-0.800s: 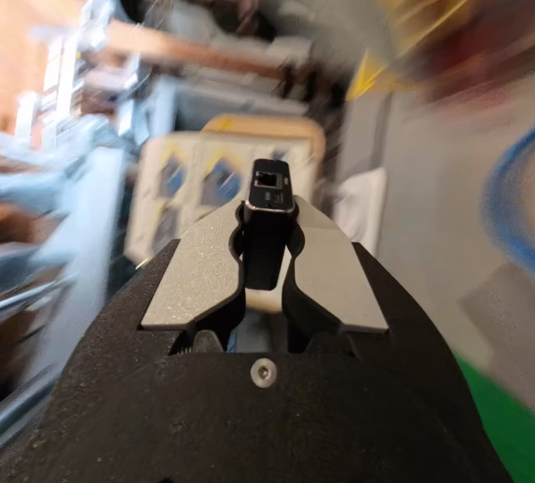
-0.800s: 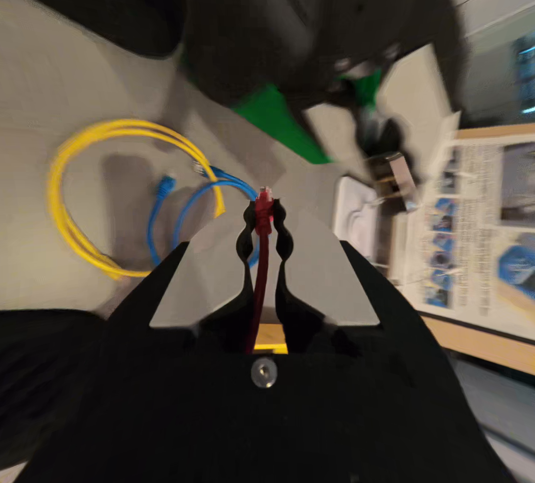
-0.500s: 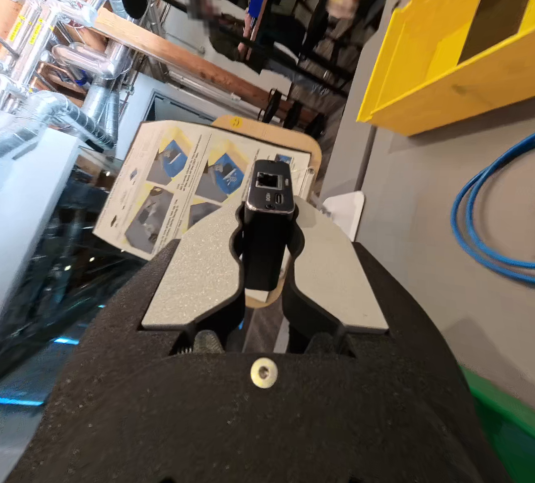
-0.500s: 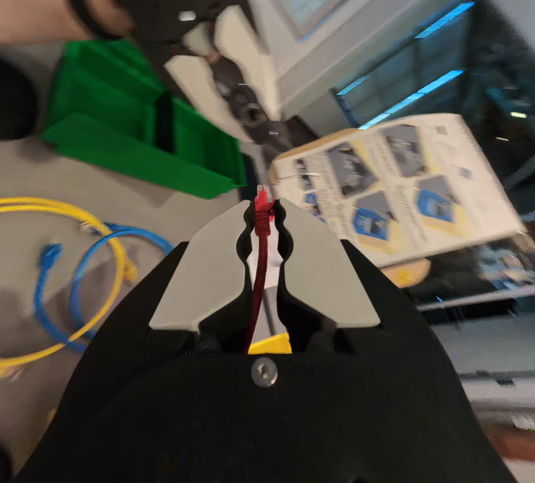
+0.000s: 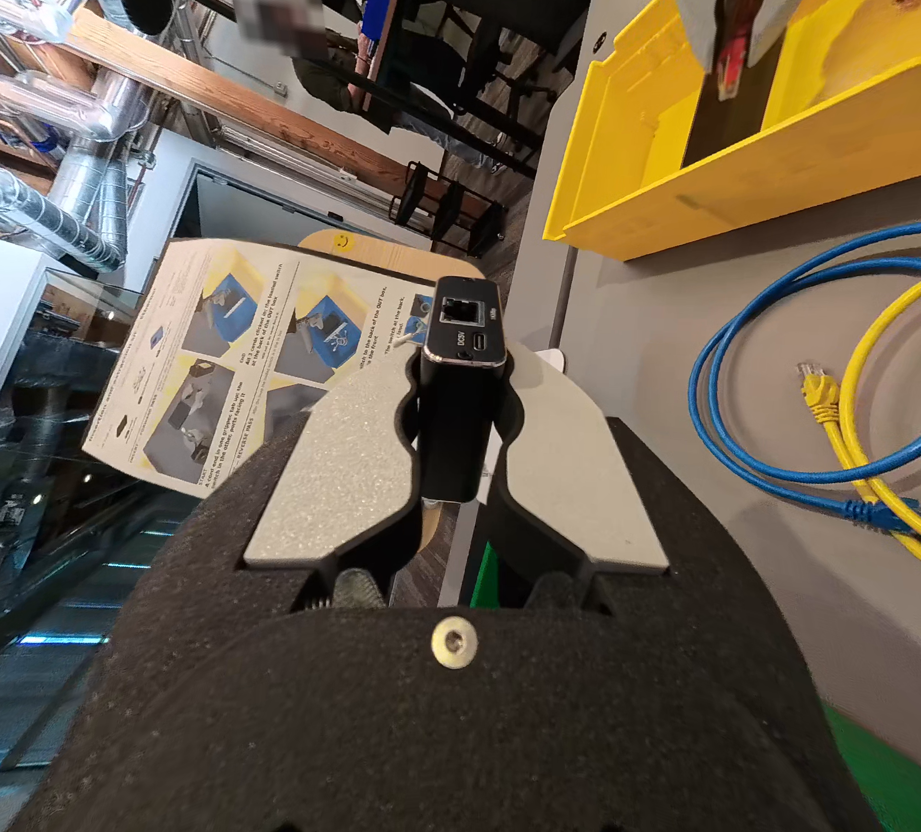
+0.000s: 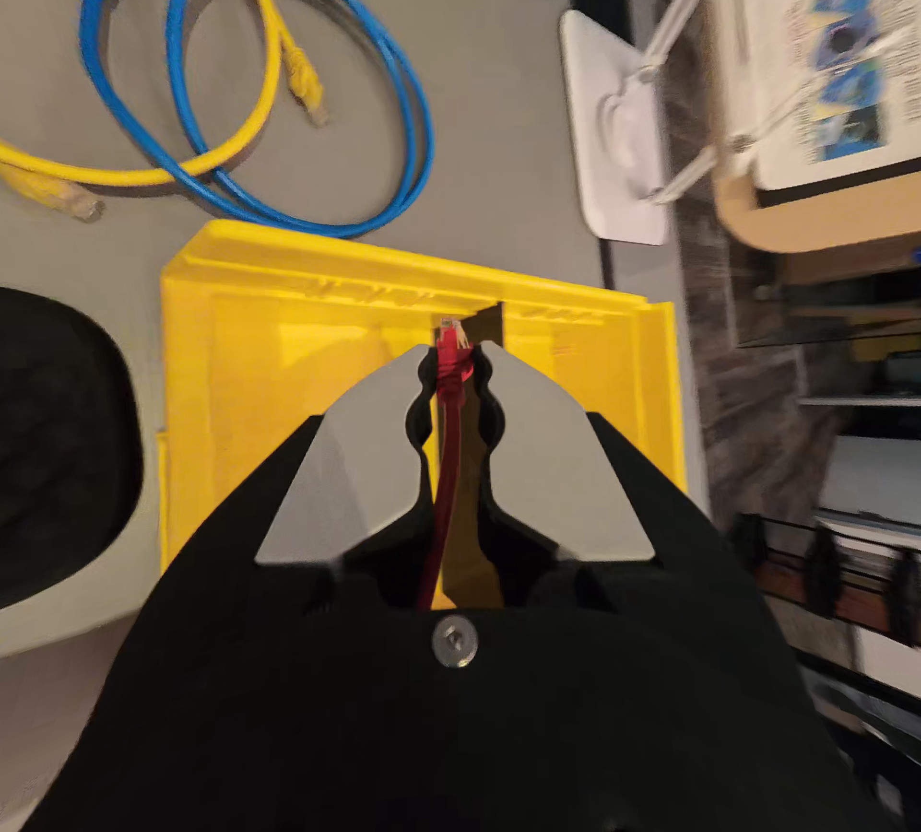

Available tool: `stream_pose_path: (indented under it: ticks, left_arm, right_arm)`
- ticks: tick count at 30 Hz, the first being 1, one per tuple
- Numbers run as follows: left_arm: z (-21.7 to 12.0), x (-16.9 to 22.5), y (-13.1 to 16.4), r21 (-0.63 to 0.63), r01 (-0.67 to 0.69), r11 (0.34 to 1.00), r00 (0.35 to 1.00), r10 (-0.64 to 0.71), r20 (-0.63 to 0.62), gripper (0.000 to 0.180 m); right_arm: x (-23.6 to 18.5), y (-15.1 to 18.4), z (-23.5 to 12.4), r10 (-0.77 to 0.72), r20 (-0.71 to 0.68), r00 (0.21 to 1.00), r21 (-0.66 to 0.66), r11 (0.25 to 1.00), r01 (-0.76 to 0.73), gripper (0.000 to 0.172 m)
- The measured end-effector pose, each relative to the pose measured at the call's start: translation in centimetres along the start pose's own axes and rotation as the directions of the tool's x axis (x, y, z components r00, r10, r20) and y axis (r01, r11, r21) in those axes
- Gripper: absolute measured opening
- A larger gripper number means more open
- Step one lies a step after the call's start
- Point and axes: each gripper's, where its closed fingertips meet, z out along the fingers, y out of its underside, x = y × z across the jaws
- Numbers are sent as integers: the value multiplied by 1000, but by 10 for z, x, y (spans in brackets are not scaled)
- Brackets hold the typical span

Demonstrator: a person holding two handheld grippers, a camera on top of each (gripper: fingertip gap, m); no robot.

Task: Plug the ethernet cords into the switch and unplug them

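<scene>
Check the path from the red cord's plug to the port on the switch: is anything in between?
Nothing visible blocks it. The left tongs grip the black switch, its open port facing outward. The right tongs grip the red cord behind its plug, which hangs over the yellow bin, with open air between.

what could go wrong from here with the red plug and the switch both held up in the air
1. The red ethernet plug sticks out only a little past the right gripper, so it may twist on insertion.
2. The black switch, clamped in the left gripper, could slide back when pushed against.
3. The right wrist view is blurred, so lining up with the ethernet port may miss.
</scene>
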Motion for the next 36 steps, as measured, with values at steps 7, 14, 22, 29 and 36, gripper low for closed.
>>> stream_pose_path:
  ticks: [7, 14, 22, 29, 36]
  left_arm:
    - [7, 17, -9, 3, -34, 999, 998, 34, -48, 26]
    - [10, 24, -8, -15, -42, 999, 996, 41, -76, 26]
    - [12, 29, -5, -28, -51, 998, 994, 48, -102, 26]
    - [10, 29, -12, -5, -56, 998, 994, 55, -91, 26]
    - [8, 30, -16, -2, -58, 998, 994, 58, -93, 26]
  right_arm:
    - [11, 10, 17, 90, 128, 988, 18, 995, -93, 16]
    - [2, 8, 5, 138, 217, 967, -61, 990, -127, 23]
    - [-42, 20, -11, 239, 287, 928, -173, 965, -195, 31]
    - [-73, 10, -46, 304, 309, 901, -43, 951, -306, 32]
    - [-98, 62, -58, 315, 274, 909, -254, 935, -247, 10]
